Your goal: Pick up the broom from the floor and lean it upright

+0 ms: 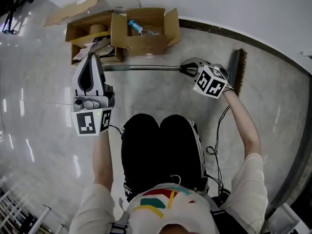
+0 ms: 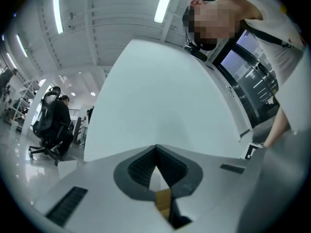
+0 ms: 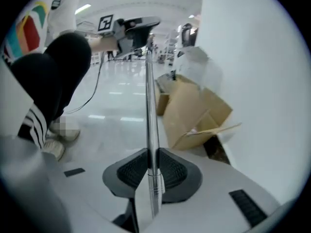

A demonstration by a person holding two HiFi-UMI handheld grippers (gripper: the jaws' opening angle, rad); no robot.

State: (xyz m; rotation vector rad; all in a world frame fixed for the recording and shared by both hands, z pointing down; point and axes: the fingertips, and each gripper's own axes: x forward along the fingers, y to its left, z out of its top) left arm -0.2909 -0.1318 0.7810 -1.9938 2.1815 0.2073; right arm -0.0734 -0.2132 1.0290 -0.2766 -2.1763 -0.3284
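The broom lies along the wall base, its metal handle (image 1: 141, 68) running left from the brown brush head (image 1: 238, 67). My right gripper (image 1: 184, 69) is shut on the handle near the brush end. In the right gripper view its pads (image 3: 127, 171) press on the handle (image 3: 150, 106), which rises away toward the left gripper (image 3: 133, 28). My left gripper (image 1: 92, 57) hovers by the handle's free end. In the left gripper view the left gripper (image 2: 155, 149) points at the white wall with its jaws shut and no handle between them.
Open cardboard boxes (image 1: 144, 30) stand against the wall (image 1: 219, 4) just behind the handle, and also show as boxes (image 3: 194, 110) in the right gripper view. The person's black-clad legs (image 1: 161, 150) are below the broom. A cable (image 1: 219, 130) trails on the floor at the right.
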